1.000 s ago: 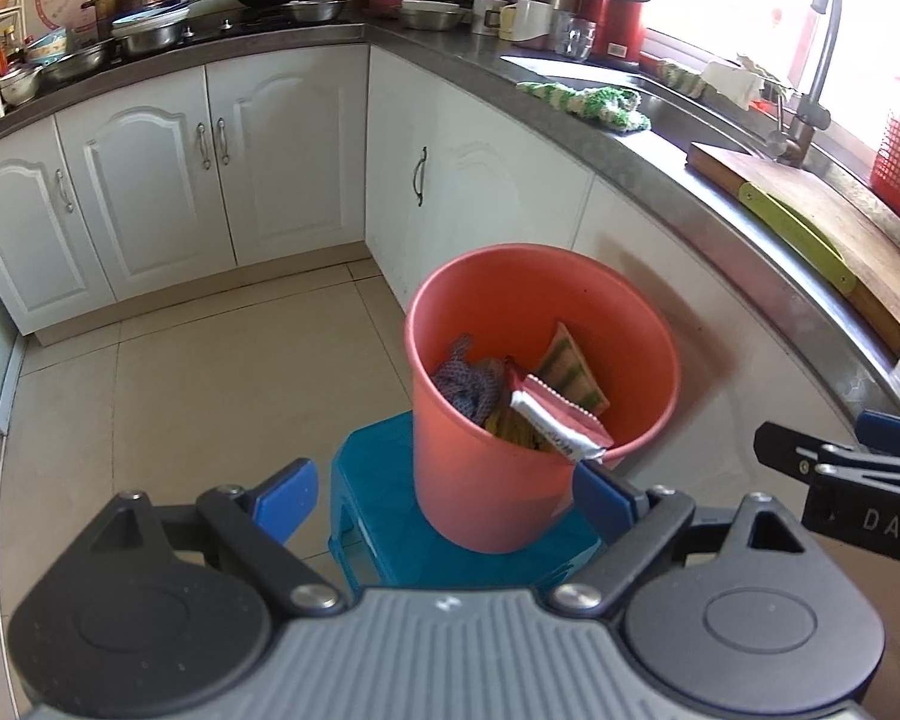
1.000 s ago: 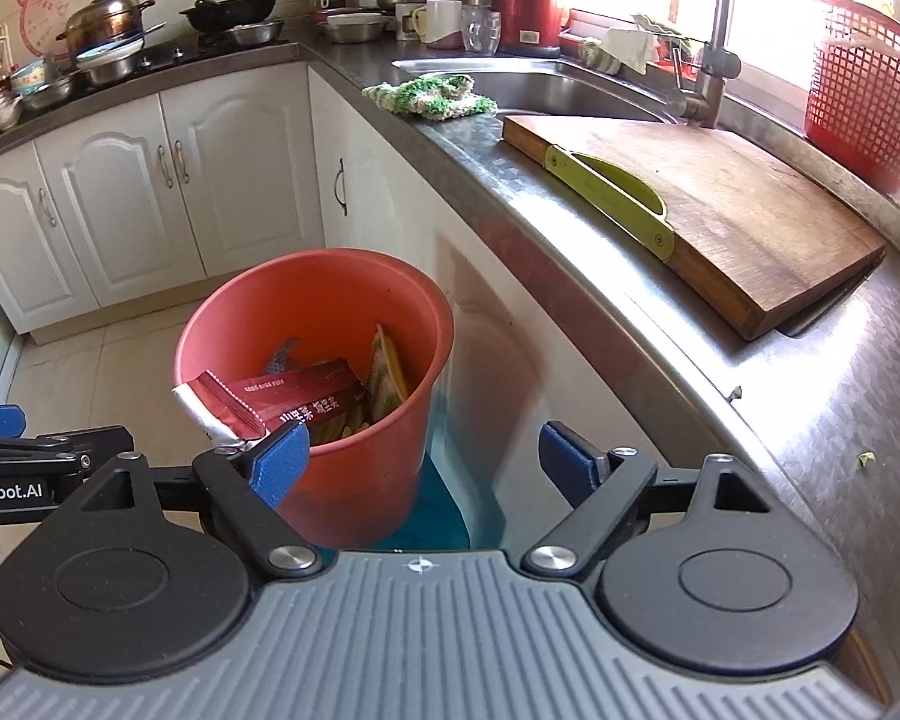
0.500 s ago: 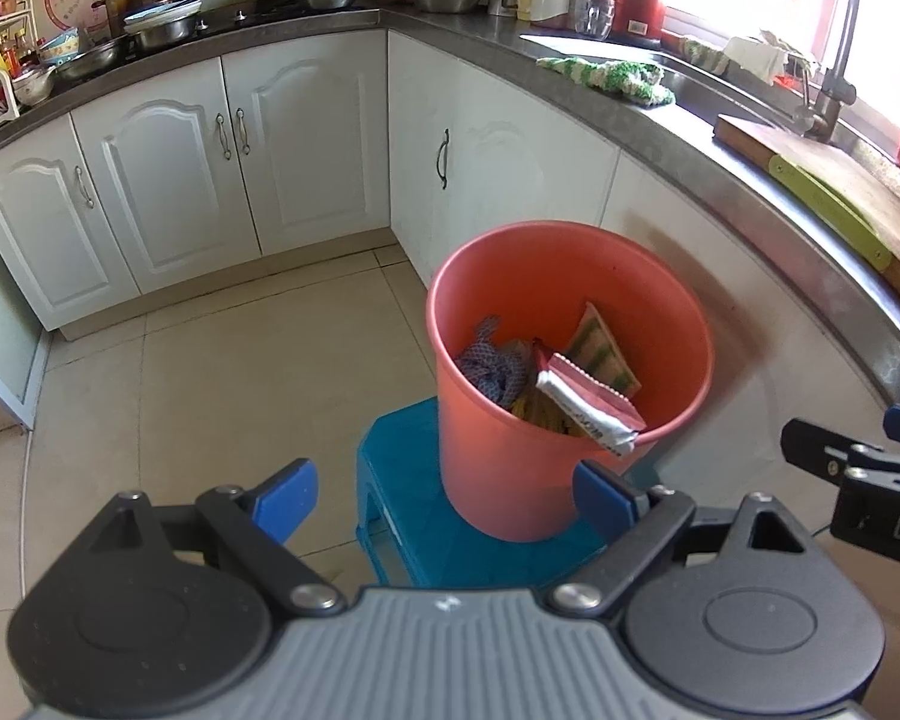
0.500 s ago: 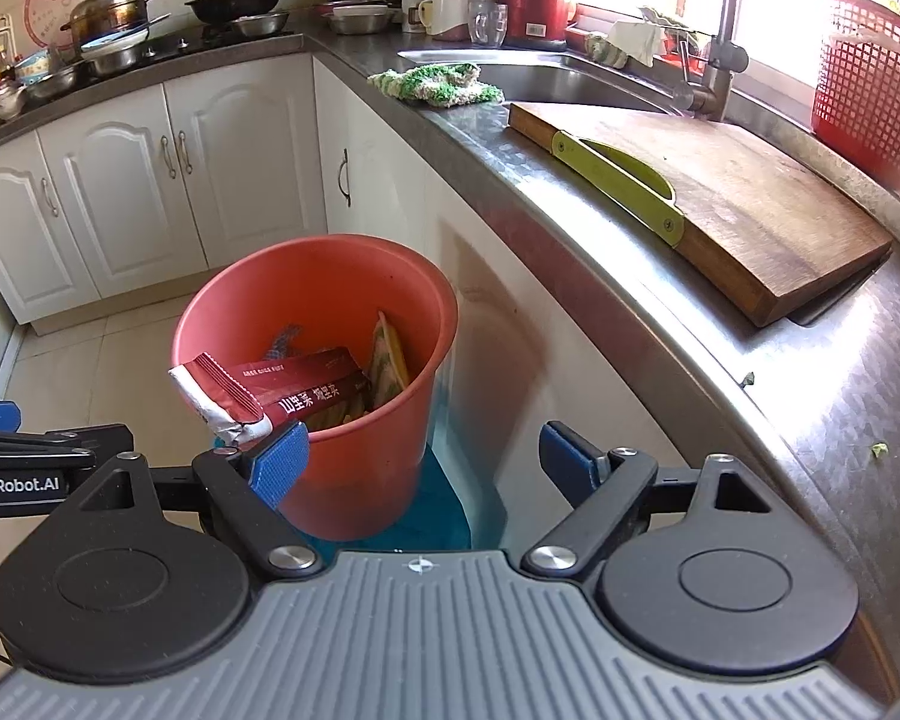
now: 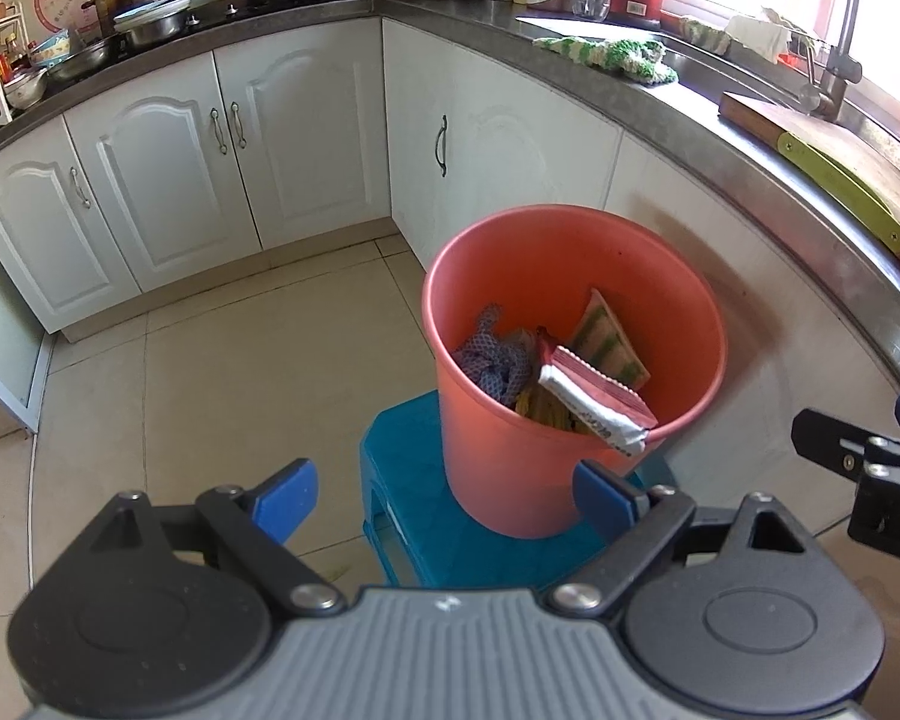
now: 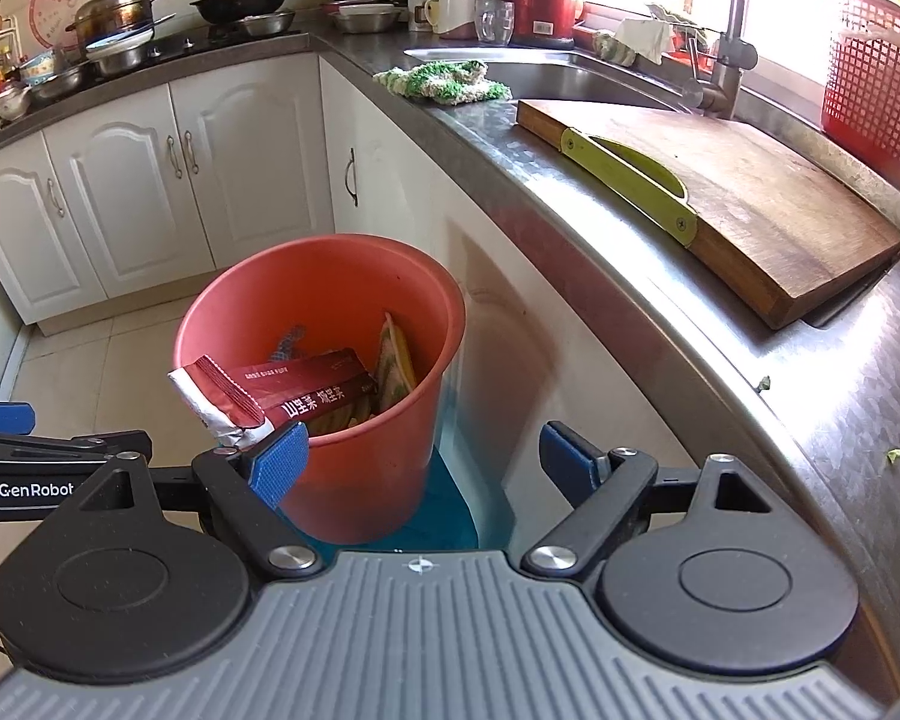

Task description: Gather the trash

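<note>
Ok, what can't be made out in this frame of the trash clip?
- Bottom of the orange bucket: hidden under the red wrapper in both views.
- Blue stool: legs hidden behind the left hand-held gripper.
- Green scraps on the counter: too small to identify, right view.

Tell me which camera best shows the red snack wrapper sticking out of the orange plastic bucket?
The right wrist view: the red snack wrapper lies broadside there, printed characters legible. The left wrist view shows mostly its silvery end over the orange plastic bucket's rim.
</note>
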A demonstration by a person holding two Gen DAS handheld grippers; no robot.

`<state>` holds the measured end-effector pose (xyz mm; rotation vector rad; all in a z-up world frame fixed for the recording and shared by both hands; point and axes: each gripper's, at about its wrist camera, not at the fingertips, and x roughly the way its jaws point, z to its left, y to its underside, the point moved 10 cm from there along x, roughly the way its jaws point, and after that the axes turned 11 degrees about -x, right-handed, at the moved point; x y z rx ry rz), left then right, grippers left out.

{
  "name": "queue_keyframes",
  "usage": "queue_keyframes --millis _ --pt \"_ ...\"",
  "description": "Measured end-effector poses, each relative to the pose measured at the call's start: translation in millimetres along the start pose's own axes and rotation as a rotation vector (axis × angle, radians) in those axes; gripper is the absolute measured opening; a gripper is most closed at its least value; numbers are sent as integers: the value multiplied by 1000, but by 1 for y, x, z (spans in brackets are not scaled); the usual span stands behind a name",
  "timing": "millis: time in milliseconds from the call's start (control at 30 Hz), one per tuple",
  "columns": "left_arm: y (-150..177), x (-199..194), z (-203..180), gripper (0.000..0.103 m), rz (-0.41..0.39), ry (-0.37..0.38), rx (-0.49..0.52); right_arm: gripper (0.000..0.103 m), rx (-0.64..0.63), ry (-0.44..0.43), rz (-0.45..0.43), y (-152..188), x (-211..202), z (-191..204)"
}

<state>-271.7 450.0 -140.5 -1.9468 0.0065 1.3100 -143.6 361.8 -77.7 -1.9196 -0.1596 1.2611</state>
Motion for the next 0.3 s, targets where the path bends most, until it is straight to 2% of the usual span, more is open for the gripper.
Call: queue_keyframes --millis 300 --pt "0 2 -5 92 -6 13 19 103 17 9 8 0 2 -6"
